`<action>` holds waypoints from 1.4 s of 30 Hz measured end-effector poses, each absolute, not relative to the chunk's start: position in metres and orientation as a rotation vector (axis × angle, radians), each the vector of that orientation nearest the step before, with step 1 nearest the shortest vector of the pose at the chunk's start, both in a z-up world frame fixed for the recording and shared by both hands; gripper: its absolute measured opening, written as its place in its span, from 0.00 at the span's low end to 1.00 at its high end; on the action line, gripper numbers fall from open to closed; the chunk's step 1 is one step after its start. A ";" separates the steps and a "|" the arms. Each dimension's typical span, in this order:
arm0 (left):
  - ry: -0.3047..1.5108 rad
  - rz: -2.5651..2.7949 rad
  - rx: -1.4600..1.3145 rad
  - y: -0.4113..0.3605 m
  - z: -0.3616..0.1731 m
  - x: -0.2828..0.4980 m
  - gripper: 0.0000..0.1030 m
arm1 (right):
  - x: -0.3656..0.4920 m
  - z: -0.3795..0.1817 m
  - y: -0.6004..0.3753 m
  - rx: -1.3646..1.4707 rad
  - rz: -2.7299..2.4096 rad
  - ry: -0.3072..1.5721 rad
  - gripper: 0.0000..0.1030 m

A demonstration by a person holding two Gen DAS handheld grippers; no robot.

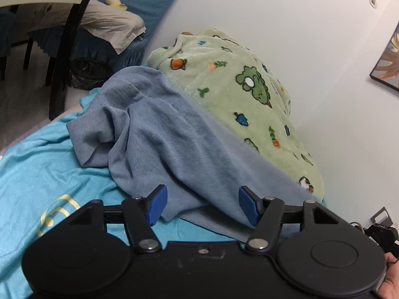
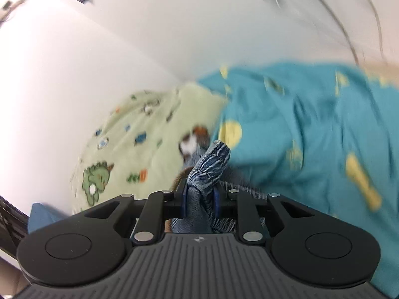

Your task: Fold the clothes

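Observation:
A grey-blue garment (image 1: pixel 159 134) lies crumpled on the turquoise bedsheet (image 1: pixel 37 174), its far side draped up against a green blanket. My left gripper (image 1: pixel 203 205) hovers over the garment's near edge with its blue pads (image 1: pixel 159 204) wide apart and pressing on nothing. In the blurred right wrist view, my right gripper (image 2: pixel 200 199) is shut on a bunched fold of blue denim cloth (image 2: pixel 212 164), which sticks up between the pads and hangs down behind them.
A green cartoon-print blanket (image 1: pixel 237 87) (image 2: pixel 139 144) is heaped against the white wall (image 1: pixel 299 37). Left of the bed stand a black chair leg (image 1: pixel 62 69) and a black bin (image 1: pixel 87 73). A framed picture (image 1: pixel 389 67) hangs on the wall. The turquoise sheet (image 2: pixel 311 124) fills the right.

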State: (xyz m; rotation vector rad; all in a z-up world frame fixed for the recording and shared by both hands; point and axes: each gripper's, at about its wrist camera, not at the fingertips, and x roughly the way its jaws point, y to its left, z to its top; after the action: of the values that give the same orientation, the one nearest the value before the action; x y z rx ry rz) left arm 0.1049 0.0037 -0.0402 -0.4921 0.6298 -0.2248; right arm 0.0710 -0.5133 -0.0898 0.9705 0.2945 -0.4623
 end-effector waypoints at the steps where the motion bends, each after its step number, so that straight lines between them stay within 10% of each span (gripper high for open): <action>1: 0.631 -0.225 -0.484 0.003 -0.040 0.105 0.58 | 0.071 -0.094 -0.517 0.944 -0.489 0.315 0.20; 8: 0.665 -0.215 -0.458 0.002 -0.042 0.109 0.58 | 0.067 -0.168 -0.551 1.192 -0.585 0.569 0.25; 16: 0.649 -0.219 -0.432 0.004 -0.031 0.101 0.59 | 0.048 -0.117 -0.516 0.988 -0.650 0.510 0.66; 23: 0.648 -0.164 -0.457 0.015 -0.018 0.106 0.60 | 0.079 -0.072 -0.420 0.508 -0.348 0.432 0.68; 42: 0.731 -0.183 -0.433 0.031 -0.062 0.180 0.61 | 0.281 -0.144 -0.259 0.313 0.528 0.684 0.57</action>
State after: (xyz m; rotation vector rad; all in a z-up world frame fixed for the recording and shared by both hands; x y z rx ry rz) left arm 0.1801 0.0307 -0.0619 -0.4326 0.7315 -0.1829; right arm 0.2814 -0.2592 -0.1442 0.3134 0.6838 0.5284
